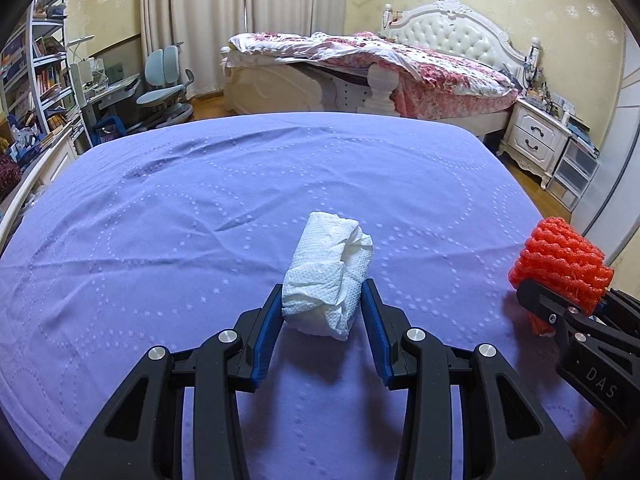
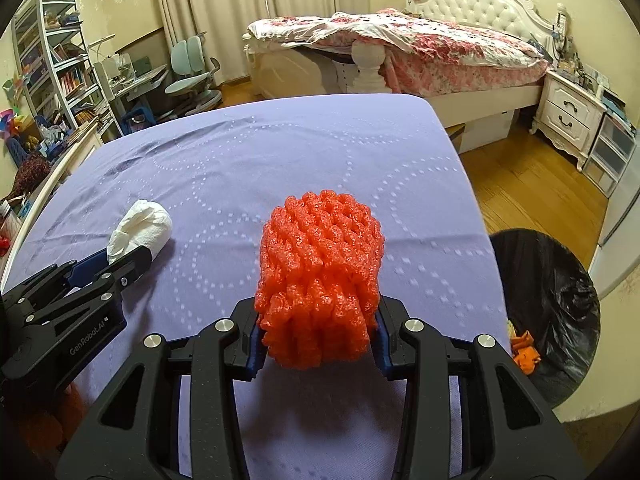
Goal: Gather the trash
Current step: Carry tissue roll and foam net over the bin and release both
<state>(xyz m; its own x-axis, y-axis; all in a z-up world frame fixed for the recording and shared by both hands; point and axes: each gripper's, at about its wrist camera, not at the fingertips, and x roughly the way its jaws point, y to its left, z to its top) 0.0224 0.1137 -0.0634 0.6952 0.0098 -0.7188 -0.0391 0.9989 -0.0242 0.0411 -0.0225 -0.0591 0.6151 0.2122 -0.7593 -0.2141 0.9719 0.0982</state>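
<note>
Room: a bedroom is seen, with a big bed point(image 2: 440, 52) under a pink flowered cover, a white nightstand point(image 2: 568, 116), bookshelves point(image 2: 60, 72) and a desk chair point(image 2: 192, 76) set along the far side.
Purple sheet point(image 1: 200, 208): a broad purple surface with dotted rings is spread under both tongs.
Bin point(image 2: 560, 300): a round bin lined with a black bag is stood on the wood floor just beside the sheet's right edge; orange scraps are seen inside it.
Orange foam net point(image 2: 320, 272): it is gripped at its lower part in the right gripper point(image 2: 320, 336) and held above the sheet, left of the bin.
Paper wad point(image 1: 328, 276): the crumpled white paper is clamped between the blue pads of the left gripper point(image 1: 324, 312) and lifted off the sheet; its shadow is cast on the sheet below.
Tongs: both are clenched on their loads, side by side, slightly apart.
</note>
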